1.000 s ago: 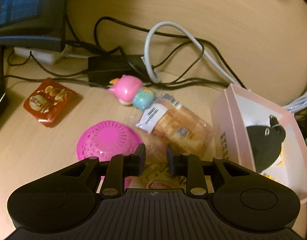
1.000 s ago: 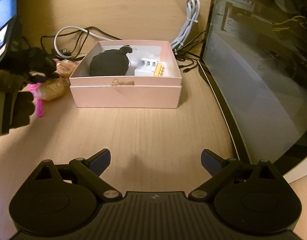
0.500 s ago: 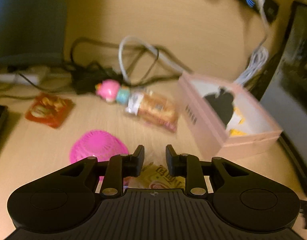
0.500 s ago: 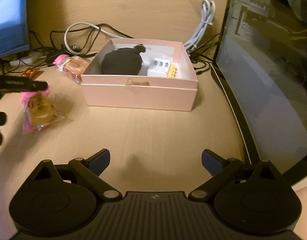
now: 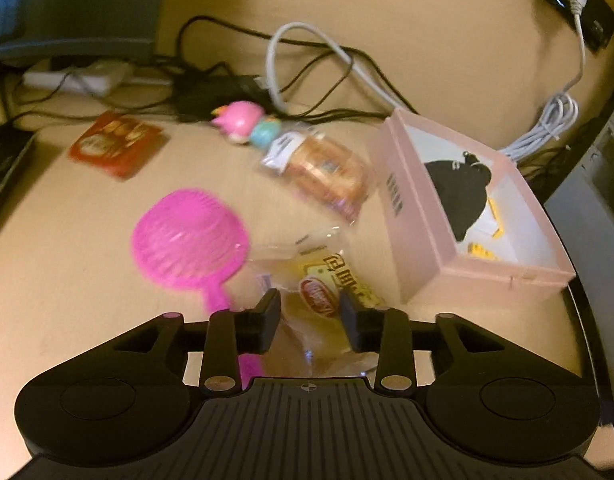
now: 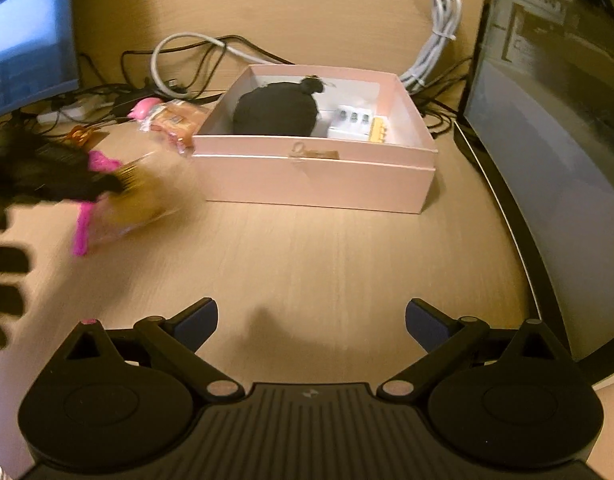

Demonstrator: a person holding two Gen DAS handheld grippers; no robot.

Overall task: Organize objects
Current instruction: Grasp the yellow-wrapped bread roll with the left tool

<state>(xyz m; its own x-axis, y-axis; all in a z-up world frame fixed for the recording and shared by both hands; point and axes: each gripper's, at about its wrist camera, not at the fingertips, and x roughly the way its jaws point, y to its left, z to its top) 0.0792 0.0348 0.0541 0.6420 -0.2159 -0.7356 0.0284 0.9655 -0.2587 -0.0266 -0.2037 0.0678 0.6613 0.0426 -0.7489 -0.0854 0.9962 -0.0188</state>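
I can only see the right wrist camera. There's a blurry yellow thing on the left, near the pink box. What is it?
Observer: It's a clear snack packet with a red logo. It sits between the left gripper's fingers, and the jaws are opening.
Operator: And the pink stick beside it?
Observer: That's the handle of a pink strainer. It has a round mesh bowl and lies left of the packet.
Operator: What's the little orange blur by the cables?
Observer: A flat red snack pouch with food pictured on its front.
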